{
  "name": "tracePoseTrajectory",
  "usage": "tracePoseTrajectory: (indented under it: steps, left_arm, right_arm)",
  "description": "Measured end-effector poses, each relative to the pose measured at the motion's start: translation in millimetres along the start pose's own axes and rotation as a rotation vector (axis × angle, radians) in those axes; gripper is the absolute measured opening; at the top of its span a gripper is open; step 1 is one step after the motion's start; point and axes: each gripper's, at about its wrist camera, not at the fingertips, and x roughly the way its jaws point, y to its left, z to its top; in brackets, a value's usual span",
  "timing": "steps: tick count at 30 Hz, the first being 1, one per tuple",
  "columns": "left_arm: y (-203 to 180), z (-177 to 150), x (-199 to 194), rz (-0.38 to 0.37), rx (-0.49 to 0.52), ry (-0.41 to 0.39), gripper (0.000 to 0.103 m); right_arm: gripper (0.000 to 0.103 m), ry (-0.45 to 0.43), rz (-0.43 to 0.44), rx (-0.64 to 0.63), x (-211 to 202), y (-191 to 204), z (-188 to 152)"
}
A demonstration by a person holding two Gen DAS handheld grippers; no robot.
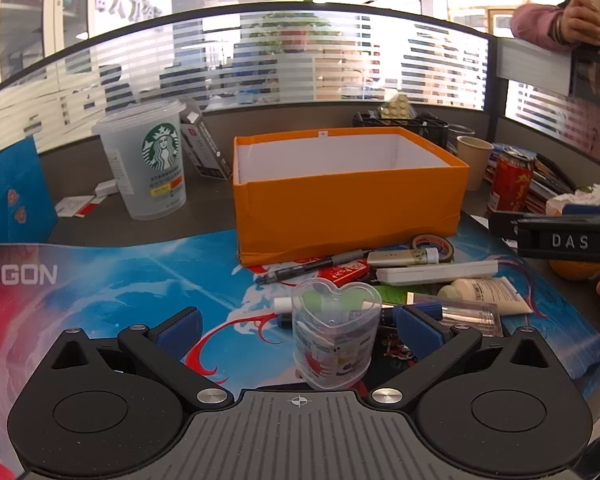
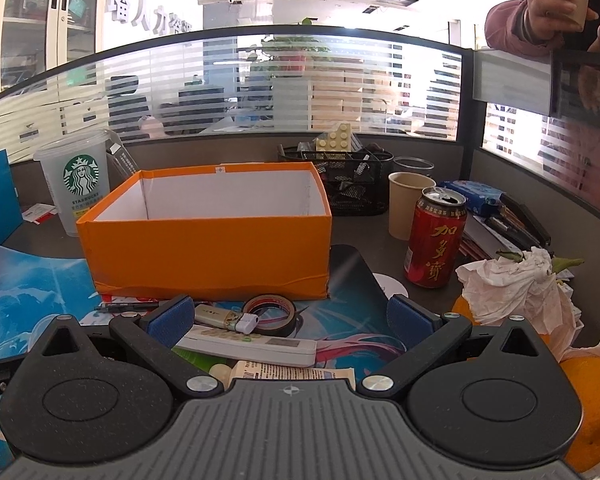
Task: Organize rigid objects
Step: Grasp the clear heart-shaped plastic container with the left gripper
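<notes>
- The left tongs [image 1: 298, 330] stand spread wide and grip nothing; a clear heart-shaped cup [image 1: 335, 338] stands upright between the blue pads [image 1: 180, 330], nearer the right-hand pad, with a gap on each side
- Just past the cup lie a black pen [image 1: 312, 266], a red packet [image 1: 348, 271], a white remote control [image 1: 436, 271], a cream tube [image 1: 486, 290] and a roll of tape [image 1: 432, 246], all loose on the printed mat [image 1: 100, 280]
- The right tongs [image 2: 290, 320] are likewise released, pads wide apart; between them on the worktop lie the remote control [image 2: 252, 346], a USB stick with a white cap [image 2: 226, 318] and the tape roll [image 2: 270, 314], none touched
- Behind both piles the orange box [image 2: 208, 240] sits open, its white inside bare as far as can be seen
- Left of the box stands a translucent Starbucks cup [image 1: 148, 164]; right of it a paper cup [image 2: 406, 204] and a red drink can [image 2: 436, 236]
- Crumpled tissue [image 2: 516, 292] and an orange [image 2: 592, 412] lie at the right edge
- A person's hand [image 2: 548, 2] holds another paper cup beyond the partition
</notes>
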Motion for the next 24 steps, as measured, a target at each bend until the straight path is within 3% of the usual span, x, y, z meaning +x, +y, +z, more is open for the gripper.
tracePoseTrajectory:
  steps: [12, 24]
  left_arm:
    - [-0.8, -1.0, -0.3, -0.01, 0.013, -0.004, 0.103]
    - [-0.9, -3.2, 3.8, -0.013, 0.017, 0.013, 0.103]
  right_arm:
    - [0.103, -0.012, 0.029, -0.002, -1.5, -1.4, -0.1]
    - [0.103, -0.012, -0.001, -0.026, -1.6, 3.0, -1.9]
